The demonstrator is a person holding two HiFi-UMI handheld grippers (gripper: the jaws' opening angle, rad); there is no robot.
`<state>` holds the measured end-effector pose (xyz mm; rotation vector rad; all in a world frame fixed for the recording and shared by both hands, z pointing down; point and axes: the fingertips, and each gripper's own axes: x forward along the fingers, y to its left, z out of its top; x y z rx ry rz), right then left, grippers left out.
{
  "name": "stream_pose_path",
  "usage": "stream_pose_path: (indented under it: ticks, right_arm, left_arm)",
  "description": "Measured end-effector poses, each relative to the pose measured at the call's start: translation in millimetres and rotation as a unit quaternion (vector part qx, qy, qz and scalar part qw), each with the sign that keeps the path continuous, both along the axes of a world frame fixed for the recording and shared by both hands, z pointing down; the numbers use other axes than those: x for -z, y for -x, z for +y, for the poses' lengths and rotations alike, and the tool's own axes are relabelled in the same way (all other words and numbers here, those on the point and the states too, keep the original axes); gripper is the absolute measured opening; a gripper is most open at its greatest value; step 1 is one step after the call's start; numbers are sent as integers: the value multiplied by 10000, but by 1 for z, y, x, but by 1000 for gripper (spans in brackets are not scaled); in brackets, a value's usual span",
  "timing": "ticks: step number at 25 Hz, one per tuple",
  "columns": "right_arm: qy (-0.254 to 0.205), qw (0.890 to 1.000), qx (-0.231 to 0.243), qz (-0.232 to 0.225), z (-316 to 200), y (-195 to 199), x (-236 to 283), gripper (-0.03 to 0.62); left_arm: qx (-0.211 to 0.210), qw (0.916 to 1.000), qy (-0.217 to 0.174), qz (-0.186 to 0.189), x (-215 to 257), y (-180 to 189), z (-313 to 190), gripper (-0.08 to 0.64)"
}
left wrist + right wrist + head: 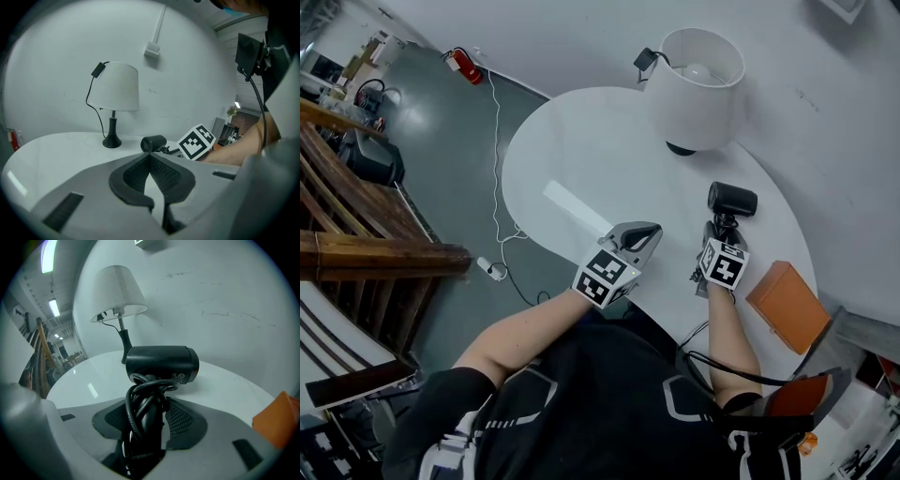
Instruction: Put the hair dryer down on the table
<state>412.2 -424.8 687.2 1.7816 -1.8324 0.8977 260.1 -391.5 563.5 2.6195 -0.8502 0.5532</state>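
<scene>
The right tongs [150, 401] are clamped on the handle of the black hair dryer [161, 363]; the handle stands upright between the two dark pads, with the dryer's own black cord [140, 404] wound in loops round it; the barrel lies crosswise just past the tips of the tongs, its label turned toward the camera that rides on them. From the head view the dryer is held over the white round table [581, 150], on the person's right-hand side; whether any part of it touches the table top I cannot tell.

The left tongs [150, 153] are together at the tips with nothing between them; only a narrow slit shows lower down between the pads; they sit low over the near edge of the table, beside the right tongs and apart from them. From the left gripper view the dryer's barrel shows just beyond the tips, with the right tongs' marker cube [198, 141] beside it.

A white-shaded lamp [698, 89] on a black foot stands on the table well beyond both tongs, near the wall; an orange box [787, 305] lies to the right of the right tongs, near the table's edge.
</scene>
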Motion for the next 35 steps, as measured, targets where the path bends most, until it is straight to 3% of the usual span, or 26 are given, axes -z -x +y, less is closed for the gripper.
stream_pose_path:
  ticks: [19,28,32,35]
  right_arm:
    - [513,9982,-212,225,-6,-4,-23,233]
    - [607,9977,-65,288,-7,-1,-25,235]
    - [648,9976,98,228,-4,4,-24,264]
    - [639,9978,-34,192,2,0,-15,272]
  left_arm:
    - [71,10000,45,-23,-3,15,3,6]
    - [-140,9999,-21,32,5,18,11,5]
    - [-221,9997,-51,70,10,24,14,6]
    - [-339,9993,-123,104,17,25,18,5]
